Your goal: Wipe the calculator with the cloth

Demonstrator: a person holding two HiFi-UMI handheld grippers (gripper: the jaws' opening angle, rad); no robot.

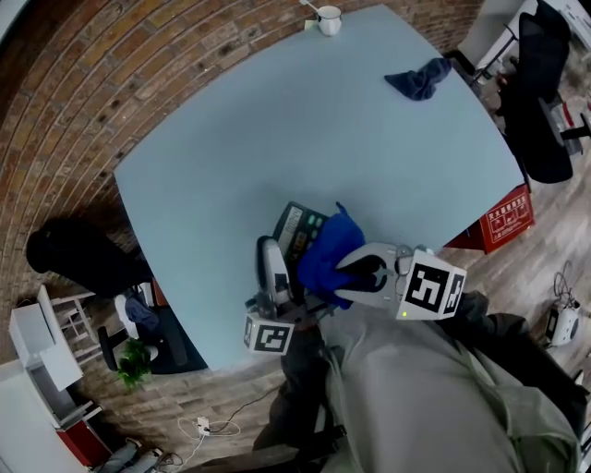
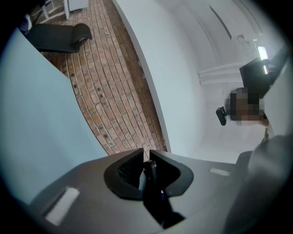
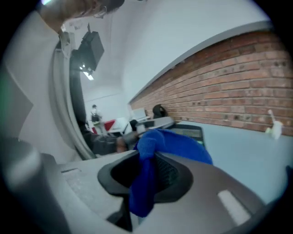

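A dark calculator point(image 1: 295, 224) lies near the front edge of the light blue table point(image 1: 305, 120). A bright blue cloth point(image 1: 328, 254) covers its right part. My right gripper point(image 1: 348, 268) is shut on this cloth, and in the right gripper view the cloth point(image 3: 176, 144) bunches between the jaws point(image 3: 146, 157) and hangs down over them, with the calculator point(image 3: 191, 130) just beyond. My left gripper point(image 1: 274, 248) sits at the calculator's left side. In the left gripper view its jaws point(image 2: 144, 157) are shut on a thin dark edge point(image 2: 150, 176), which looks like the calculator's.
A second, darker blue cloth point(image 1: 420, 78) lies at the table's far right and a white cup point(image 1: 329, 19) at its far edge. A red crate point(image 1: 506, 220) and a black chair point(image 1: 540, 92) stand on the floor to the right. The brick floor point(image 1: 83, 102) surrounds the table.
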